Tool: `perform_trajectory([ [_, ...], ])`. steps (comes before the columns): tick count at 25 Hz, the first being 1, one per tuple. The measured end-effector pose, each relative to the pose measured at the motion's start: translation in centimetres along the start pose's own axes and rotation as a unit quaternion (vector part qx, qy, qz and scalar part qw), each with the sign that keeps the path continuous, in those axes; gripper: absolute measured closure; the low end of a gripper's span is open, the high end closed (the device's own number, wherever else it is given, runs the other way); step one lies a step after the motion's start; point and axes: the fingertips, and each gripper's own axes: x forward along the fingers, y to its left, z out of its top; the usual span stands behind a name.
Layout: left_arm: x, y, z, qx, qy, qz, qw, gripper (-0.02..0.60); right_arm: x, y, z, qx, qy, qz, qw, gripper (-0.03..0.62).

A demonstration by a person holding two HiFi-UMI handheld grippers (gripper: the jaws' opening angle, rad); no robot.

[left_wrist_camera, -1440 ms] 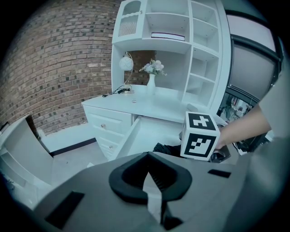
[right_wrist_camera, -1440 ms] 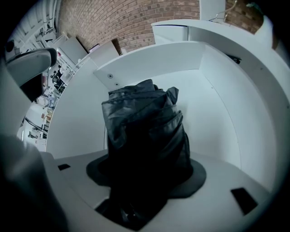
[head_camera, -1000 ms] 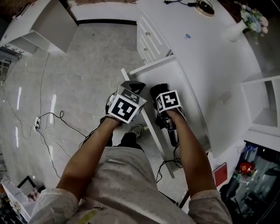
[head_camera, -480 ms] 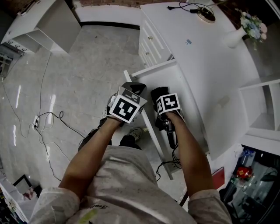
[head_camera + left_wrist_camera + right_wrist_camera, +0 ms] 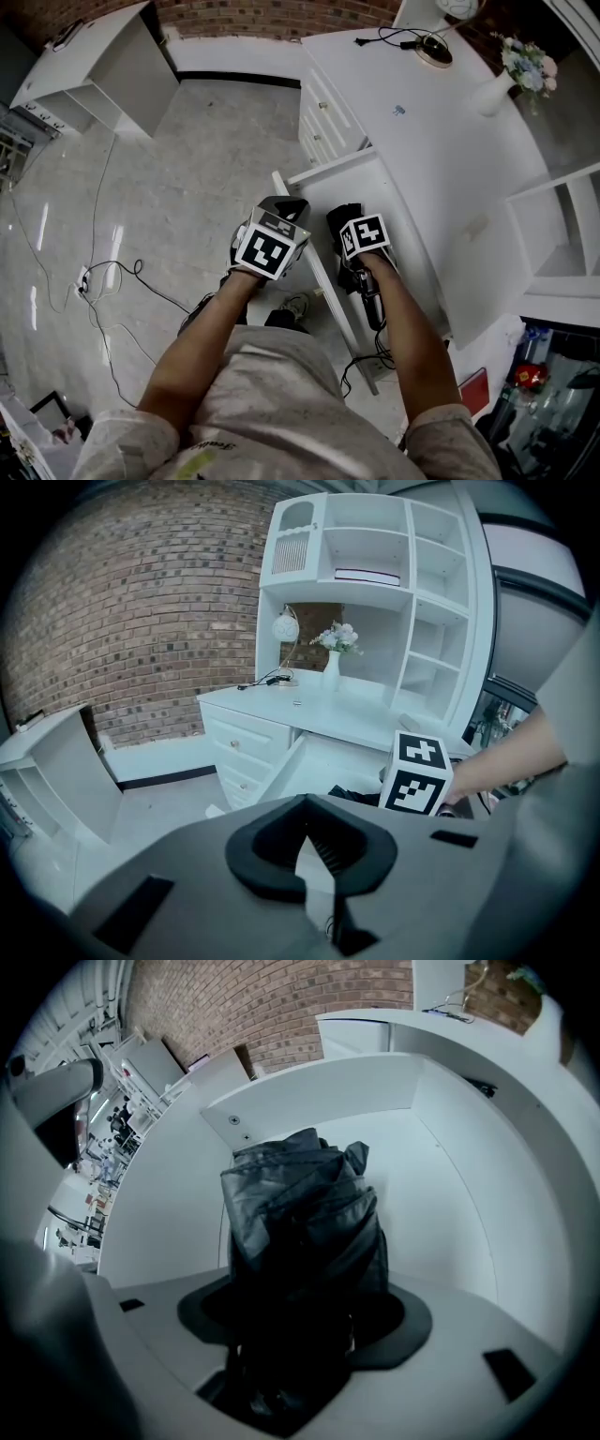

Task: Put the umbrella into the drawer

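A folded black umbrella (image 5: 300, 1213) sticks forward out of my right gripper (image 5: 302, 1321), which is shut on it. That gripper (image 5: 343, 220) hangs over the open white drawer (image 5: 384, 187), with the umbrella's fabric above the drawer floor (image 5: 450, 1213) and pointing at its far wall. From the left gripper view the dark fabric (image 5: 356, 797) shows just left of the right gripper's marker cube. My left gripper (image 5: 285, 208) is outside the drawer, beside its front panel (image 5: 319, 267). Its jaws (image 5: 305, 803) are shut with nothing in them.
The drawer juts from a white desk (image 5: 441, 141) with closed drawers (image 5: 323, 112) beside it. On the desk stand a flower vase (image 5: 502, 70) and a lamp with its cable (image 5: 433, 47). Cables (image 5: 112, 272) trail over the floor; a white shelf unit (image 5: 84, 66) lies far left.
The head view has tilted, so everything sits a little lower in it. Both grippers keep nearly the same place beside and over the drawer; the umbrella stays gripped.
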Motion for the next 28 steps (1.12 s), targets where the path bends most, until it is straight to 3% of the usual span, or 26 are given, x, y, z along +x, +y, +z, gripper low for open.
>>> perform_trajectory([
  [8, -0.1, 0.0, 1.6, 0.015, -0.011, -0.006, 0.9998, 0.583, -2.2, 0.0, 0.5, 0.004, -0.023, -0.007, 1.000, 0.315],
  [18, 0.7, -0.7, 3.9, 0.041, -0.022, -0.043, 0.9980, 0.583, -7.2, 1.0, 3.6, 0.053, -0.108, -0.011, 0.993, 0.317],
  [24, 0.5, -0.6, 6.5, 0.059, -0.039, -0.072, 0.9949, 0.584, -11.1, 1.6, 5.6, 0.108, -0.185, -0.015, 0.977, 0.318],
  [28, 0.2, -0.3, 8.1, 0.056, -0.040, -0.088, 0.9937, 0.584, -14.5, 1.2, 6.8, 0.155, -0.248, -0.037, 0.956, 0.321],
])
